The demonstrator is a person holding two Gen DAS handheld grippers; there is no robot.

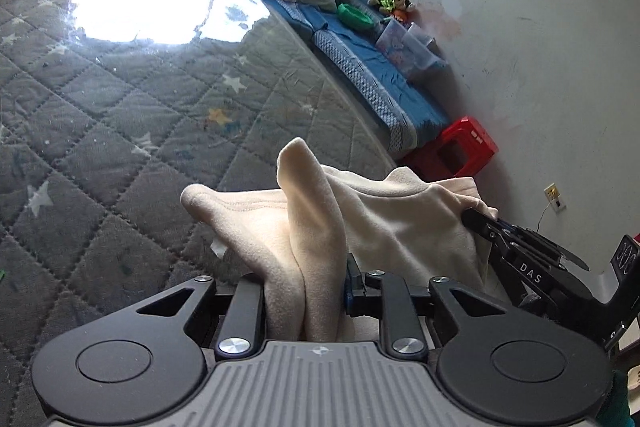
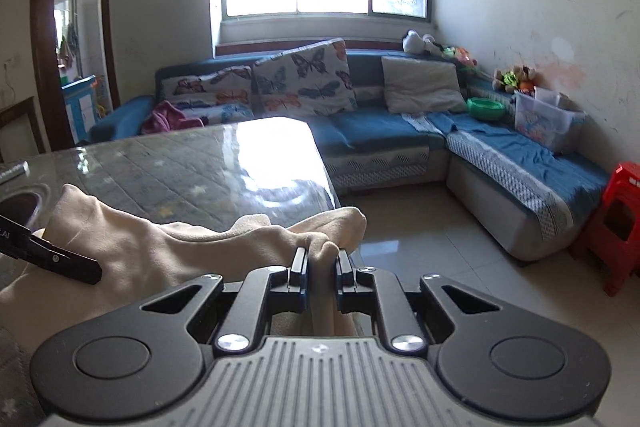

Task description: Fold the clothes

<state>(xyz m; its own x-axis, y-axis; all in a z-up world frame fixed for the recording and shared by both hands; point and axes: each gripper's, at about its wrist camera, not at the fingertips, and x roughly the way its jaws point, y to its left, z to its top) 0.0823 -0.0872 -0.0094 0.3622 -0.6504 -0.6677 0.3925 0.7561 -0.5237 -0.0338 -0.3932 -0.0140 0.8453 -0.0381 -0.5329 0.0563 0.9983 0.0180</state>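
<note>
A cream fleece garment (image 1: 384,223) is held up over the glass-topped table (image 1: 120,107). My left gripper (image 1: 306,283) is shut on a bunched fold of it that sticks up between the fingers. My right gripper (image 2: 322,267) is shut on another edge of the same garment (image 2: 168,247). The right gripper also shows at the right of the left wrist view (image 1: 480,219), clamped on the cloth. The left gripper shows at the left of the right wrist view (image 2: 94,273). The cloth spans between the two grippers.
The table (image 2: 192,167) carries a grey quilted star-patterned cover under glass with strong window glare. A blue corner sofa (image 2: 500,163) with butterfly cushions (image 2: 304,83), a green bowl (image 2: 486,107) and plastic boxes stands behind. A red stool (image 2: 618,223) stands by the wall.
</note>
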